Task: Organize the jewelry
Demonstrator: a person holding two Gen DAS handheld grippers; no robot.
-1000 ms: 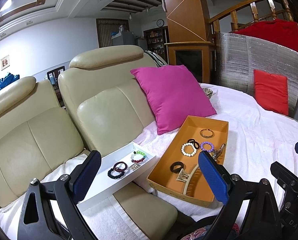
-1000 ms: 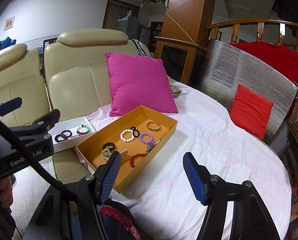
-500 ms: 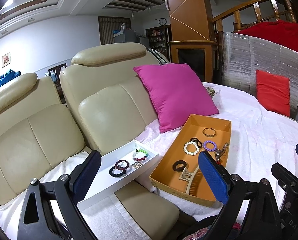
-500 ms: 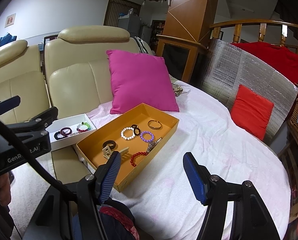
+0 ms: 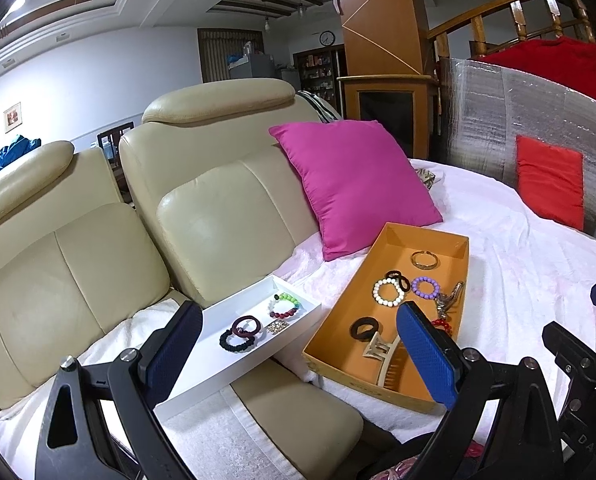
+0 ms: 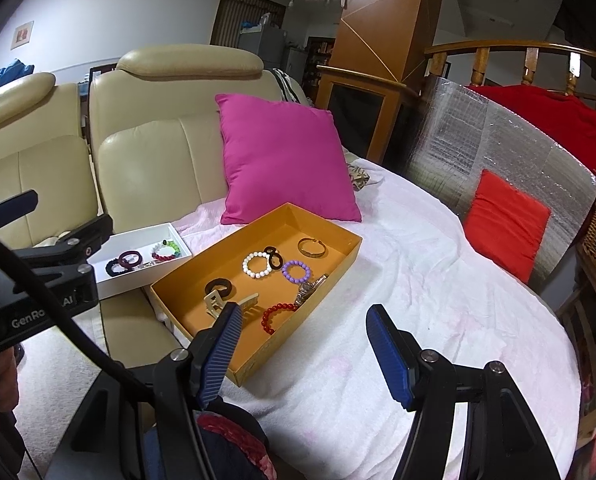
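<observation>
Since a second ago we have drawn back slightly from the orange tray (image 5: 449, 240), both the left gripper (image 5: 298, 344) and right gripper (image 6: 301, 340) empty, jaws apart. The red bead bracelet (image 6: 276, 314) lies nearest, the white tray (image 5: 258, 292) beside; a fast reach could tip the orange tray on the soft cloth

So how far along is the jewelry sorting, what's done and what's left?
Partly done. The white tray already holds a multicolored bead bracelet, two dark hair ties and a small brooch. Nothing is in hand: the left gripper and right gripper are both open and empty. Left in the orange box: white, purple and red bead bracelets, a bangle, hair ties, a claw clip and a watch.
</observation>
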